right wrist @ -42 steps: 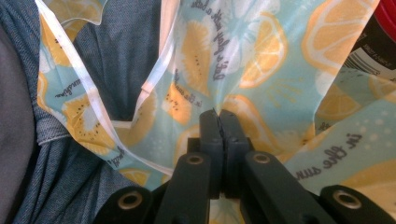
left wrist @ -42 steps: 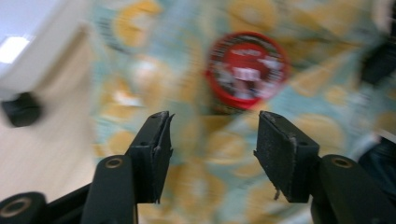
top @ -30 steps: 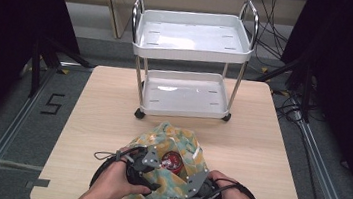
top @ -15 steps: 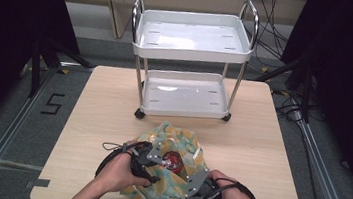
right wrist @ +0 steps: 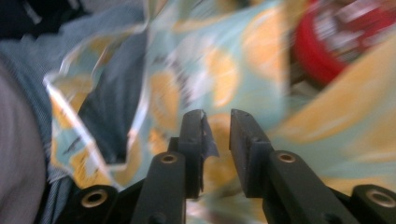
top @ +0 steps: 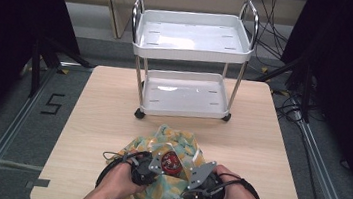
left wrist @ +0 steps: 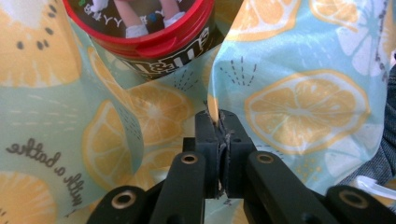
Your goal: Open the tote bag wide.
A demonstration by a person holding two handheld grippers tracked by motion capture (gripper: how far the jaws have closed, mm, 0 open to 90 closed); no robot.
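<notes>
While the lemon-print bag (top: 168, 179) lies near the table's (top: 260, 139) front edge, below the white cart (top: 188, 70), a red-lidded tub (top: 171, 162) is seen inside; bag cloth is pinched by the left gripper (left wrist: 219, 119), whose jaws have just been closing, and the right gripper (right wrist: 215, 119) has just been opening, nothing clamped. Closing or lifting appears left.

The high view is evenly lit from above, the table (top: 111, 122) bright while the far corners and both sides fall into black. Glare streaks the white cart (top: 192, 36). The left gripper view is sharp and bright. The right gripper view is smeared by motion blur, its own jaws crisp.
</notes>
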